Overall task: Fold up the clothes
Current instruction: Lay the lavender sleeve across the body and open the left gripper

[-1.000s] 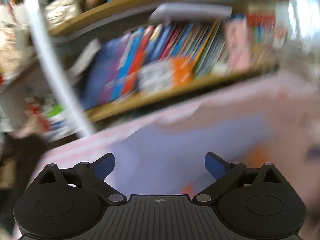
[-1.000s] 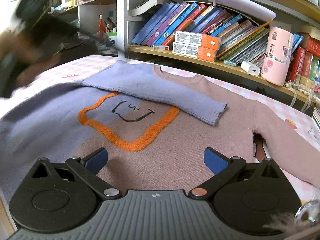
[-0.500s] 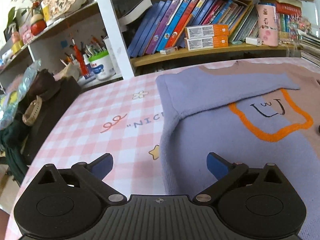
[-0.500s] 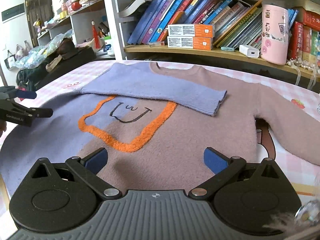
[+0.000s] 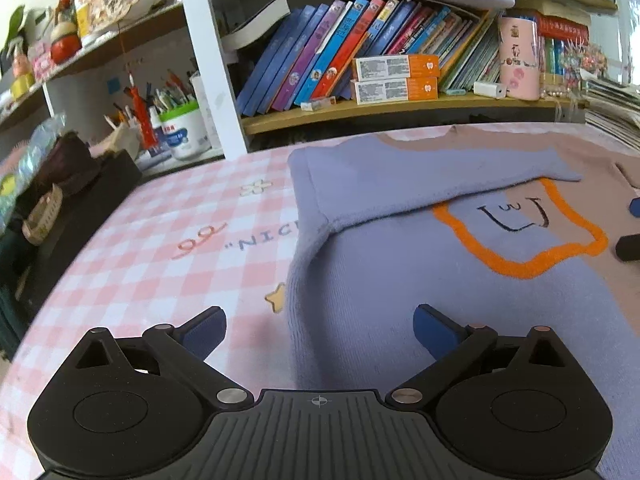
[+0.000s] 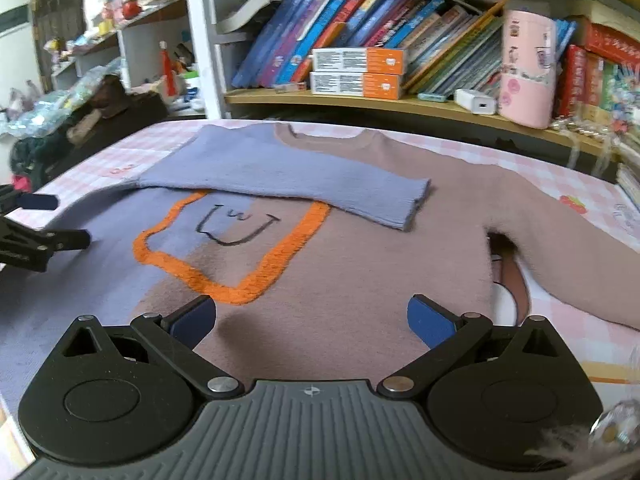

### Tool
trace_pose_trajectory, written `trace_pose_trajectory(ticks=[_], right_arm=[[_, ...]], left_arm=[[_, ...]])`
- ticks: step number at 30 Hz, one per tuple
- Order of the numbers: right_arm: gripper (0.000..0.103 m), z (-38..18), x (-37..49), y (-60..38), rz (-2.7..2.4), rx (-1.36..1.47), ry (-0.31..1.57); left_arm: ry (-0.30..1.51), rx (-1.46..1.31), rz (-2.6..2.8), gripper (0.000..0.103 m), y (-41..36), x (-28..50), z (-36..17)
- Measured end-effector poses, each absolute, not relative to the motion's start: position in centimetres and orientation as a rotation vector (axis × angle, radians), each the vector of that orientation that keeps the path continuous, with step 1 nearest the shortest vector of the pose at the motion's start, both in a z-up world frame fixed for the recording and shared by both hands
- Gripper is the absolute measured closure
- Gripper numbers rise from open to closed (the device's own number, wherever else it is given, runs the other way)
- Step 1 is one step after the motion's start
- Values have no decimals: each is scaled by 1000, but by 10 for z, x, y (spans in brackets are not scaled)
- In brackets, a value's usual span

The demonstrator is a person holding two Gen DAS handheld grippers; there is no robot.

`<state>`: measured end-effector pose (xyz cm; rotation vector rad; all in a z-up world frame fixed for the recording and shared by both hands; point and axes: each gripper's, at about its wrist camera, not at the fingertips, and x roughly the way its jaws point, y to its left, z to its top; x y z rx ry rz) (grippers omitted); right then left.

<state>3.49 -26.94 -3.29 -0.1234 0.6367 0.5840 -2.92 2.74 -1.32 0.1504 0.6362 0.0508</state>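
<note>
A two-tone sweater [image 6: 360, 264], lavender on one half and dusty brown on the other, lies flat on a pink checked tablecloth [image 5: 168, 240] in front of a bookshelf [image 6: 400, 40] that fills the top of both views. Its lavender sleeve [image 6: 288, 176] is folded across the chest, the cuff ending right of centre in the right wrist view, just above an orange outlined square [image 6: 236, 252] with a small drawn face. The brown sleeve [image 6: 568, 248] stretches unfolded toward the right edge of that frame.

The right gripper [image 6: 312, 320] sits at the bottom centre of its view with fingers wide apart and nothing between them; the brown lower body of the sweater lies in the gap between the blue pads, below the orange square.

The left gripper [image 5: 320, 324] is likewise spread and empty at the bottom of its view. The sweater's lavender side edge runs up through the gap between its fingers, tablecloth showing by the left pad, knit by the right. The same gripper [image 6: 36, 232] appears at the left edge of the right wrist view, over the lavender half.
</note>
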Motion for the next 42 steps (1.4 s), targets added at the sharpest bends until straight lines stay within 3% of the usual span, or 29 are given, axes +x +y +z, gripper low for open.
trace_pose_trajectory(ticks=[12,27,34,42], right_arm=[[0,-35,35,-269,449,-147,641],[4,-22,5,-306,333,71,629],[21,-26,-7,-344,193,245,627],[52,-28,-20,-347,184,262,634]], left_arm=[[678,-15,-13,0,49,-25,-18],[666,-44,-50,0,50,-31,-17],[664,-52,-54,0,52,-32,-17],[665,-50,-54,0,52,-31,-16]])
